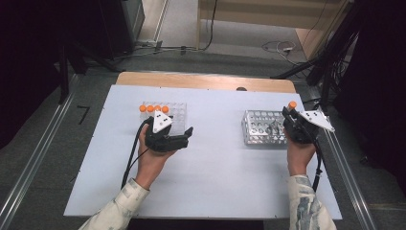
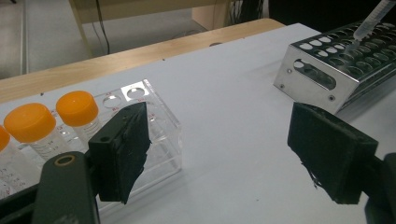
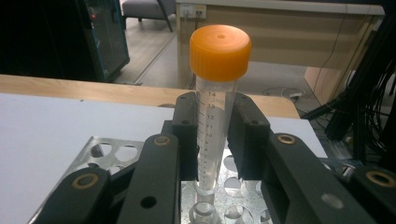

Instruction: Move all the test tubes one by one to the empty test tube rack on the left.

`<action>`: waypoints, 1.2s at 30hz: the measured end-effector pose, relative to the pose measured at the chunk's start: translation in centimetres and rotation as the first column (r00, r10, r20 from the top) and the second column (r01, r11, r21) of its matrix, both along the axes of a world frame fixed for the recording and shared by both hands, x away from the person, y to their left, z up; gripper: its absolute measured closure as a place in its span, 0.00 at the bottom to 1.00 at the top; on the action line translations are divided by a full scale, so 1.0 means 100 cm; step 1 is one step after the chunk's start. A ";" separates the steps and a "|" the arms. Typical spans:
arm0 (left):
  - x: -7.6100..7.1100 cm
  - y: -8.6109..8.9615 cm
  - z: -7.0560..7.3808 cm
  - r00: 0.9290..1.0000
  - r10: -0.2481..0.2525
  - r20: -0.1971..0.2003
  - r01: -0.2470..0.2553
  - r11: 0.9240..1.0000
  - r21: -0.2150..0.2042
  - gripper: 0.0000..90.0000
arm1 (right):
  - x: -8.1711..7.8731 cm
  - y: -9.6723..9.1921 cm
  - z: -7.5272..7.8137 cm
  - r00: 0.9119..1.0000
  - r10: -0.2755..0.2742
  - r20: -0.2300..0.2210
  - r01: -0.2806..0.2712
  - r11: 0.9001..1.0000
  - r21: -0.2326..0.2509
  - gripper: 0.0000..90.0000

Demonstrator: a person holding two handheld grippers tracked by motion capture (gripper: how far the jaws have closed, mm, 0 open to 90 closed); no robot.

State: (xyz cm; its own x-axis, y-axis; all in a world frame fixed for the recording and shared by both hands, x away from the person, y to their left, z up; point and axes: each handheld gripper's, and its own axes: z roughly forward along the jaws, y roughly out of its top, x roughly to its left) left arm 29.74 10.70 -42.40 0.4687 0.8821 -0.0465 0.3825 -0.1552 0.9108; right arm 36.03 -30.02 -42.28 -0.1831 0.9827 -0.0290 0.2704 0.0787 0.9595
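Observation:
My right gripper (image 3: 215,126) is shut on a clear graduated tube (image 3: 211,154) with an orange cap (image 3: 219,51). It holds the tube upright, and the tube's lower end hangs just over the holes of a metal rack (image 3: 105,151). In the high view this gripper (image 1: 289,114) is at the right end of the metal rack (image 1: 261,128), with the orange cap (image 1: 292,104) above it. My left gripper (image 1: 176,129) stands open and empty beside a clear plastic rack (image 1: 176,115). In the left gripper view, its left pad (image 2: 122,149) lies against the clear rack (image 2: 161,140), which holds several orange-capped tubes (image 2: 77,108).
Both racks stand on a white sheet (image 1: 215,167) that covers a wooden table (image 1: 206,80). Metal rails run along the floor on both sides. Cables lie on the floor beyond the far edge, and there are dark stands at the right.

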 end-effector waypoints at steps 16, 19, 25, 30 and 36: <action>0.000 0.000 0.001 1.000 0.002 0.006 -0.002 1.000 -0.003 0.23 | -0.020 0.037 0.010 0.988 0.156 0.022 -0.156 0.988 -0.002 0.79; -0.001 0.000 0.001 1.000 0.000 0.006 0.000 1.000 -0.002 0.23 | -0.023 0.049 0.010 0.979 0.202 0.012 -0.202 0.979 0.003 0.79; -0.001 -0.001 0.001 1.000 -0.003 0.008 0.003 1.000 0.001 0.23 | -0.028 0.071 0.008 0.960 0.281 0.000 -0.281 0.960 0.007 0.79; -0.003 -0.002 0.002 1.000 -0.010 0.013 0.010 1.000 -0.006 0.23 | -0.032 0.092 0.000 0.938 0.346 -0.025 -0.346 0.938 -0.004 0.79; -0.005 -0.004 0.004 0.999 -0.020 0.025 0.021 1.000 -0.011 0.24 | -0.036 0.114 -0.009 0.916 0.397 -0.056 -0.398 0.917 -0.025 0.79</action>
State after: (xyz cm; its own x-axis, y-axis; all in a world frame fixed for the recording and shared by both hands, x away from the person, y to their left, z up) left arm 29.20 10.30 -41.99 0.4880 0.8718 -0.0441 0.3566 -0.1530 0.9217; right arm 32.40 -18.58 -43.14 -0.5605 0.8270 -0.0430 0.2559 0.2224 0.9408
